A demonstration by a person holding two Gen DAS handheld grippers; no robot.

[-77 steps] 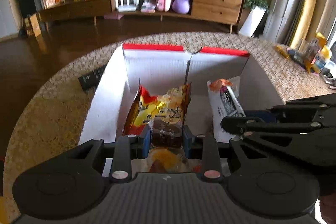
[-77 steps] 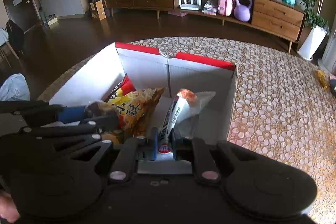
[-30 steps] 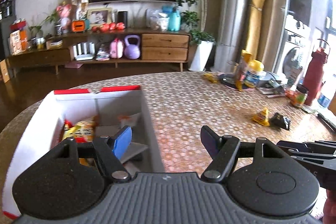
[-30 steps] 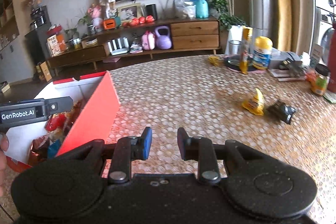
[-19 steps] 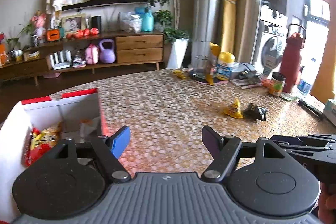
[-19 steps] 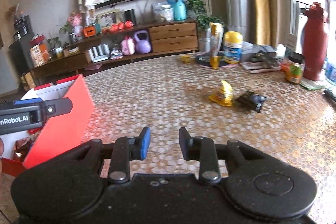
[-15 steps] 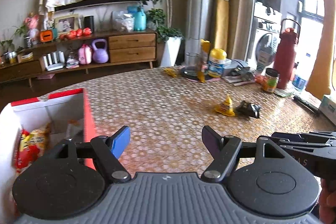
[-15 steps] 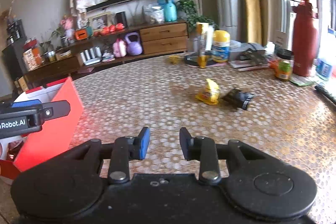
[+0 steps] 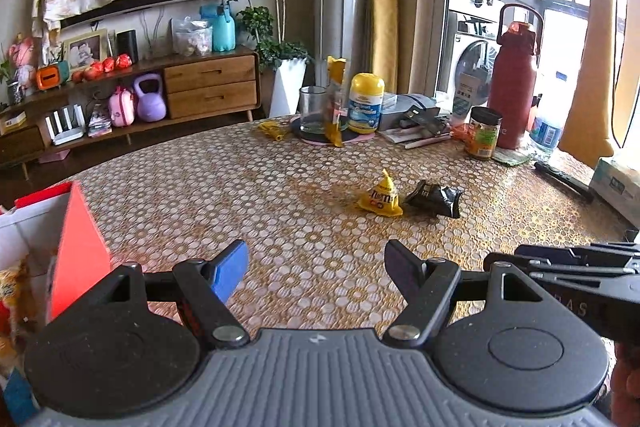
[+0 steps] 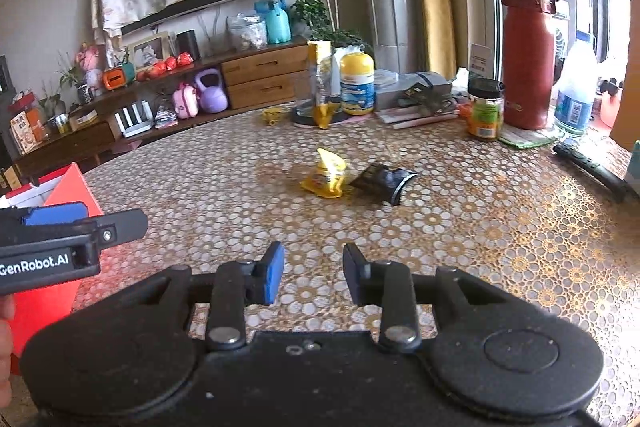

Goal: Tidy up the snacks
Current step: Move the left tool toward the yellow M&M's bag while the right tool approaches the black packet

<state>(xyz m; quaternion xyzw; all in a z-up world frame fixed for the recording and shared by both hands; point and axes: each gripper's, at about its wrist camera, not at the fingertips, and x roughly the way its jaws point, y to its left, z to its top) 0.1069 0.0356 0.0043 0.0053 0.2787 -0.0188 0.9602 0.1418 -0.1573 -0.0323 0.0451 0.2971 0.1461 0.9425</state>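
Observation:
A yellow M&M's pouch [image 9: 379, 198] [image 10: 326, 175] and a black snack packet [image 9: 434, 198] [image 10: 382, 181] lie side by side on the patterned table, ahead of both grippers and apart from them. My left gripper [image 9: 316, 263] is wide open with nothing between its fingers. My right gripper [image 10: 313, 267] stands open by a narrow gap, also empty. The red and white box [image 9: 76, 235] [image 10: 60, 195] is at the left edge, with snack bags [image 9: 12, 291] partly visible inside. Each gripper shows side-on in the other's view.
Along the table's far side stand a glass [image 9: 314, 111], a tall yellow pouch [image 9: 334, 99], a yellow-lidded tub [image 9: 365, 103], a jar [image 9: 483, 133] and a red bottle [image 9: 514, 79]. A black rod [image 10: 592, 171] and a tissue box [image 9: 618, 183] lie at the right.
Both grippers let go of the snacks they held in the box and swung right. The box slid to the left edge; the yellow and black packets came nearer.

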